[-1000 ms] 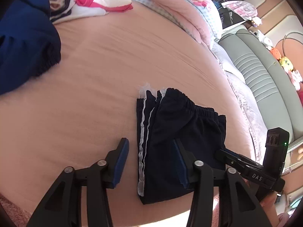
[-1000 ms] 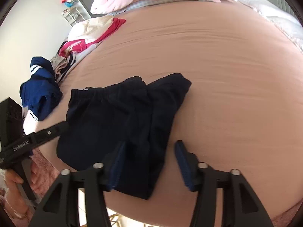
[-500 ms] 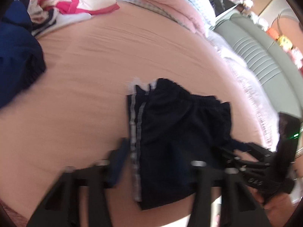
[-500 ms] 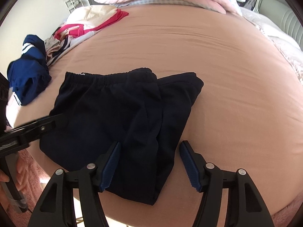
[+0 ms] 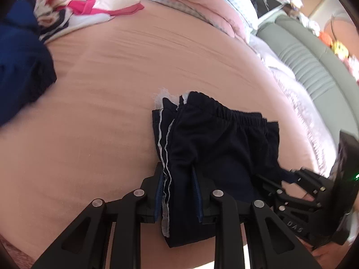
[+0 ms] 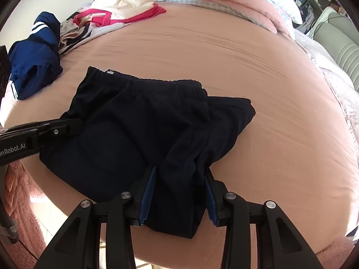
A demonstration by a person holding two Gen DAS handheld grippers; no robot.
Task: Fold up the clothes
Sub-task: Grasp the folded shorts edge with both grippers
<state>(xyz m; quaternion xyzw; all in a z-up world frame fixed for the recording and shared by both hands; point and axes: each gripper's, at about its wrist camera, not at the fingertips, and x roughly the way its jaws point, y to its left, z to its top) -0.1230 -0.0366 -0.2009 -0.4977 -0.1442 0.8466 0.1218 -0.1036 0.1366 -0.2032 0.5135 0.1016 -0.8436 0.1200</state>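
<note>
The dark shorts point(image 6: 143, 130) lie near the front edge of the pink bed sheet point(image 6: 280, 112), waistband toward the far side, with wide bare sheet beyond them and to the right, reaching the rolled pink duvet point(image 6: 224, 2). At the far left a blue garment point(image 6: 33, 67) and a heap of pink and white clothes point(image 6: 125, 9) crowd the corner, well apart from the shorts. The left gripper point(image 5: 178, 192) straddles the shorts' side with the white piping; its jaws are closing to a narrow gap, and the blue pads point(image 5: 158, 192) bunch the fabric between them. The right gripper point(image 6: 179, 190) sits over the other side, jaws closing with a ridge of cloth gathered between them. The shorts' near hem hangs past the bed edge under the fingers, partly hidden. The left view is blurred at its margins.
</note>
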